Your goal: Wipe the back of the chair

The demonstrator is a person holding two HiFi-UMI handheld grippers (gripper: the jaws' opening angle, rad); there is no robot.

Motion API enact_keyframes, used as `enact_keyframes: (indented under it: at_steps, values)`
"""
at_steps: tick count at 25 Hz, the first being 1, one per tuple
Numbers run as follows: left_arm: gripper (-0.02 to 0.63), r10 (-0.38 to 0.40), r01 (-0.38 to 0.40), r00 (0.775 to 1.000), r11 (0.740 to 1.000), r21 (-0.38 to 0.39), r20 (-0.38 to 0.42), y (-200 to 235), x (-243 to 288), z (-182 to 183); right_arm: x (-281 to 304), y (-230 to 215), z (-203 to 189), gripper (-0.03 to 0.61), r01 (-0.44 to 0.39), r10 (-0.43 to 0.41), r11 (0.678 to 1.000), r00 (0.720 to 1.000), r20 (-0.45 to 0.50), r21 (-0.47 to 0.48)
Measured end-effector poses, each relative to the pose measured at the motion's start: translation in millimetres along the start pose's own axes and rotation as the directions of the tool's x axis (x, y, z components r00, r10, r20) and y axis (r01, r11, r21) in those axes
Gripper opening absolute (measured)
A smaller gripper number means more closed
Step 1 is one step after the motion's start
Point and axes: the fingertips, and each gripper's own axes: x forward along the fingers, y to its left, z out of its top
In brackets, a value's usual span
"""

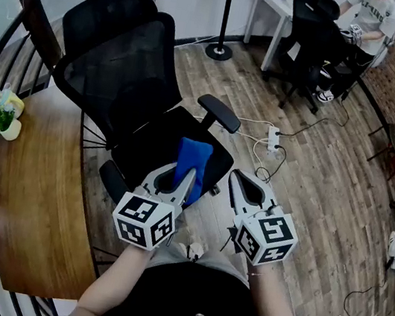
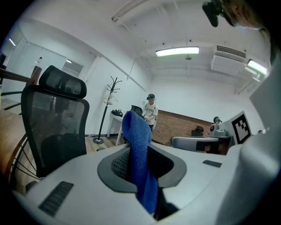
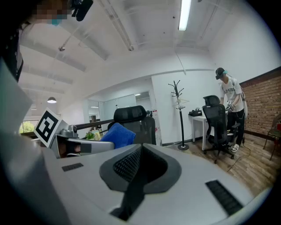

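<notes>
A black mesh office chair (image 1: 121, 76) stands before me, its backrest at upper left and its seat just beyond both grippers. My left gripper (image 1: 186, 176) is shut on a blue cloth (image 1: 194, 160), which sticks up from the jaws over the seat. In the left gripper view the blue cloth (image 2: 138, 154) rises between the closed jaws, with the chair (image 2: 52, 127) at left. My right gripper (image 1: 241, 181) is shut and holds nothing, beside the seat's front right. The right gripper view shows the chair's headrest (image 3: 130, 113) and the cloth (image 3: 117, 134) ahead.
A curved wooden desk (image 1: 36, 193) with a small potted plant (image 1: 4, 116) lies at left, behind a black railing. A power strip (image 1: 273, 139) and cables lie on the wood floor at right. A person (image 1: 369, 21) sits at a white table at the back.
</notes>
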Motion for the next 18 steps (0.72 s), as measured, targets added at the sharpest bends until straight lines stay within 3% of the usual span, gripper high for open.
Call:
enact_keyframes:
  at_steps: [9, 15, 18]
  values:
    - [0.075, 0.021, -0.021, 1.0, 1.0, -0.009, 0.023, 5, 0, 7, 0, -7, 9, 0.032, 0.006, -0.006, 1.0, 1.0, 0.01, -0.019]
    - [0.075, 0.015, -0.015, 0.999, 1.0, -0.007, 0.035, 11, -3, 8, 3, 1, 21, 0.032, -0.034, 0.026, 0.996, 0.994, 0.108, 0.081]
    - [0.075, 0.012, -0.012, 0.999, 1.0, 0.0, 0.042, 15, -4, 11, 7, 5, 20, 0.032, -0.034, 0.027, 0.997, 0.994, 0.107, 0.067]
